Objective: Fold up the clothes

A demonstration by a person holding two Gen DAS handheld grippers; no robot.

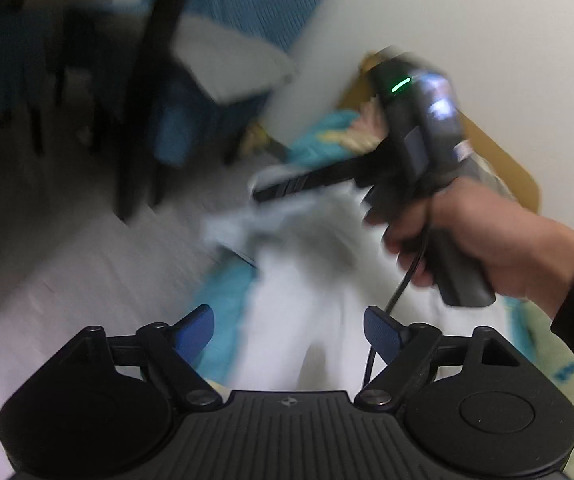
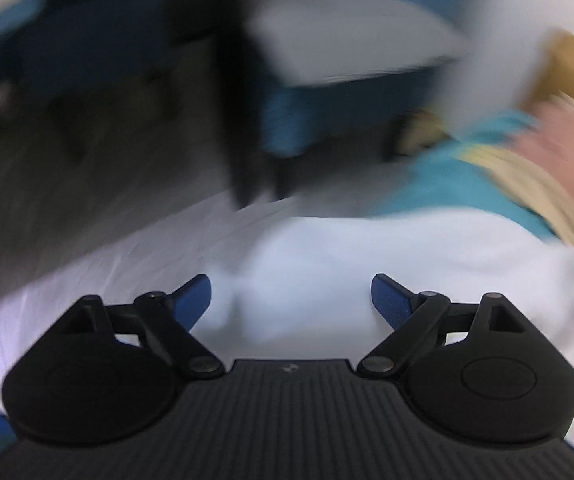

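Both views are blurred by motion. A white garment (image 1: 311,280) lies crumpled on the bed, over a teal cloth (image 1: 227,312). My left gripper (image 1: 289,330) is open and empty just above the garment's near end. The right gripper's body (image 1: 419,136) shows in the left wrist view, held in a hand (image 1: 487,240) above the garment's far end; its fingers (image 1: 287,188) point left. In the right wrist view my right gripper (image 2: 291,300) is open and empty over the white garment (image 2: 367,264).
A teal, yellow and pink pile of clothes (image 2: 507,160) lies at the far right of the bed. A white sheet (image 1: 67,280) covers the bed's left side. Dark furniture legs (image 1: 135,120), a blue box (image 2: 287,120) and a yellow headboard (image 1: 499,152) stand beyond.
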